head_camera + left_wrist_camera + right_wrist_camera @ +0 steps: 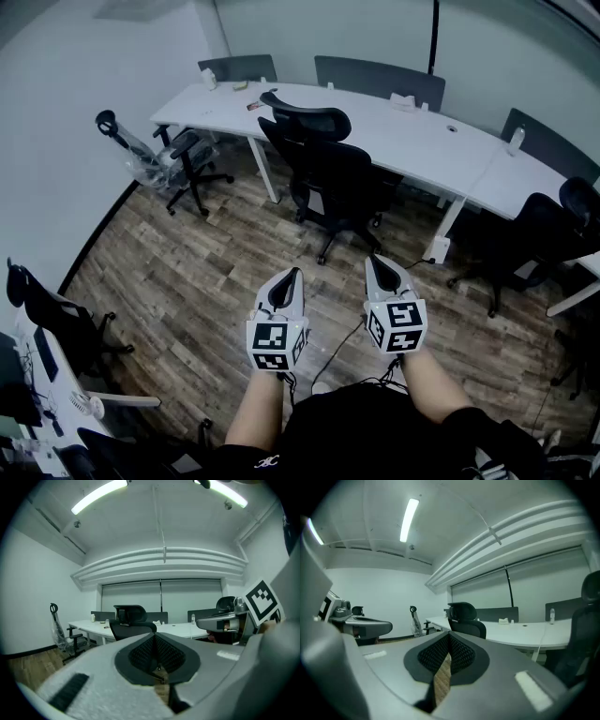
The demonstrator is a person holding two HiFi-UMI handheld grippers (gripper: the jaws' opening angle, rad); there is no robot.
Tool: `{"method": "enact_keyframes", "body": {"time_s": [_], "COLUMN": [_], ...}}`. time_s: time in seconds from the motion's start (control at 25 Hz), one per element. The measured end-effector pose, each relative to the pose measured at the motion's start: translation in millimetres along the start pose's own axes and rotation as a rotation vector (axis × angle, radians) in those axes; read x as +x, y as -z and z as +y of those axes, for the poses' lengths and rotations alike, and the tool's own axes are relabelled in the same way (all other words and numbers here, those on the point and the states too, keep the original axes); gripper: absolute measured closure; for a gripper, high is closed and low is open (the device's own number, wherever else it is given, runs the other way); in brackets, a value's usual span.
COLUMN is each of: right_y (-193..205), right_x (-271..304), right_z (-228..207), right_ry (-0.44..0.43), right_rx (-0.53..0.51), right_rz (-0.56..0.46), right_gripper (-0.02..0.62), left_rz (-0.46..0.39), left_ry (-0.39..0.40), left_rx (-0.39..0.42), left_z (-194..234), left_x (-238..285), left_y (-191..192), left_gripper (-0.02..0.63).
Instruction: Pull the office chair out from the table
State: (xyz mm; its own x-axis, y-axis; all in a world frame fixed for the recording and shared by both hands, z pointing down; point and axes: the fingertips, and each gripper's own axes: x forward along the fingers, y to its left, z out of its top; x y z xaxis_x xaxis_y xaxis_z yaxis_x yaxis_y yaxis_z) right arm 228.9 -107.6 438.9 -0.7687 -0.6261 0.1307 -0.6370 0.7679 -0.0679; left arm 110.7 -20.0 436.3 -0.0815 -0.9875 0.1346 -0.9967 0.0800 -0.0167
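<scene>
A black office chair (323,169) with a headrest stands at the long white curved table (412,141), its back toward me. It also shows straight ahead as the chair (129,620) in the left gripper view and the chair (465,619) in the right gripper view. My left gripper (287,284) and right gripper (382,269) hover side by side over the wooden floor, well short of the chair. Both are shut with nothing between their pads. Neither touches the chair.
A plastic-wrapped chair (169,159) stands at the table's left end. Another black chair (530,244) sits at the right. A third chair (52,314) and a desk are at the left edge. Cables (352,342) trail across the floor near my legs.
</scene>
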Motion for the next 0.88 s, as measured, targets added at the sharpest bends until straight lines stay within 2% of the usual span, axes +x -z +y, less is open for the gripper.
{"method": "enact_keyframes", "body": {"time_s": [0.4, 0.64, 0.88], "right_y": [-3.6, -10.0, -5.2], "right_x": [16.3, 30.8, 59.2], "right_z": [33.0, 49.2, 49.2], "right_ry": [-0.004, 0.042, 0.055], "right_rx": [0.017, 0.007, -0.01], "right_rz": [-0.015, -0.037, -0.029], "right_gripper": [0.586, 0.584, 0.583], "left_rz": [0.001, -0.005, -0.003], "left_ry": [-0.016, -0.008, -0.051], "left_rx": [0.028, 0.033, 0.089], "left_z": [31.6, 55.0, 89.3], "left_x": [-17.3, -28.5, -17.3], "left_y": [7.8, 10.6, 10.4], "left_gripper": [0.598, 0.598, 0.598]}}
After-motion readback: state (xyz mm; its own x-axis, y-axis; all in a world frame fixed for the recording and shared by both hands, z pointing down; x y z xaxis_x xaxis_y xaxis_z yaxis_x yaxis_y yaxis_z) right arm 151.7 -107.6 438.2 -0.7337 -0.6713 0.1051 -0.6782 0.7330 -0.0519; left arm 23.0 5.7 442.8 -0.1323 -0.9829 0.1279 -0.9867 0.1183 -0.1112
